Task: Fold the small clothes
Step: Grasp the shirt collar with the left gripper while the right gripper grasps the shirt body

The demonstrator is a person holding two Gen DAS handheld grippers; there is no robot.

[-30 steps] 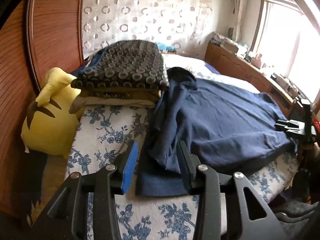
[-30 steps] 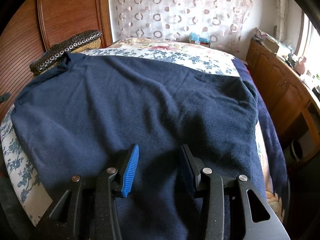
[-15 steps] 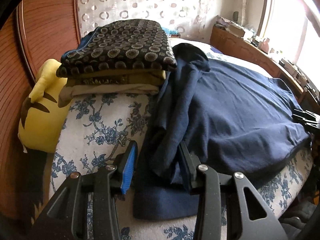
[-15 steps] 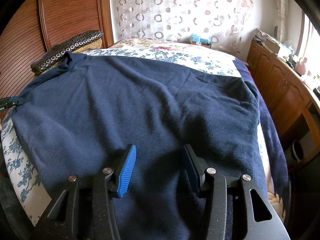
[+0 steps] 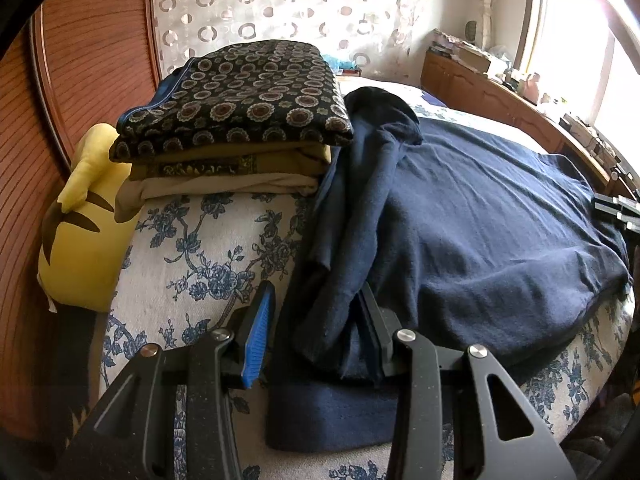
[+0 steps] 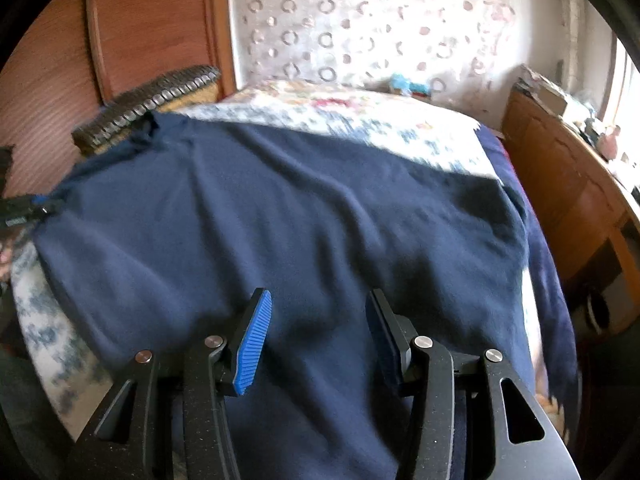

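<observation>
A dark navy sweater (image 5: 480, 216) lies spread flat on the bed, filling most of the right wrist view (image 6: 300, 220). Its sleeve (image 5: 360, 208) is bunched along the sweater's left side and runs down to a cuff near the bed's front edge. My left gripper (image 5: 316, 292) straddles the low end of that sleeve. The blue pad stands just left of the cloth, which drapes over the other finger; the jaws do not pinch. My right gripper (image 6: 318, 296) hangs open over the sweater's lower part with nothing between its fingers.
A stack of folded clothes (image 5: 236, 120) sits behind the sleeve, against a wooden headboard (image 5: 80, 60). A yellow plush toy (image 5: 80, 232) lies at the left edge of the floral sheet (image 5: 200, 248). A wooden dresser (image 6: 560, 184) runs along the bed's right side.
My left gripper has come forward and down, so the sleeve now lies between its jaws. The right gripper's jaws have widened a little and it has lifted slightly off the sweater.
</observation>
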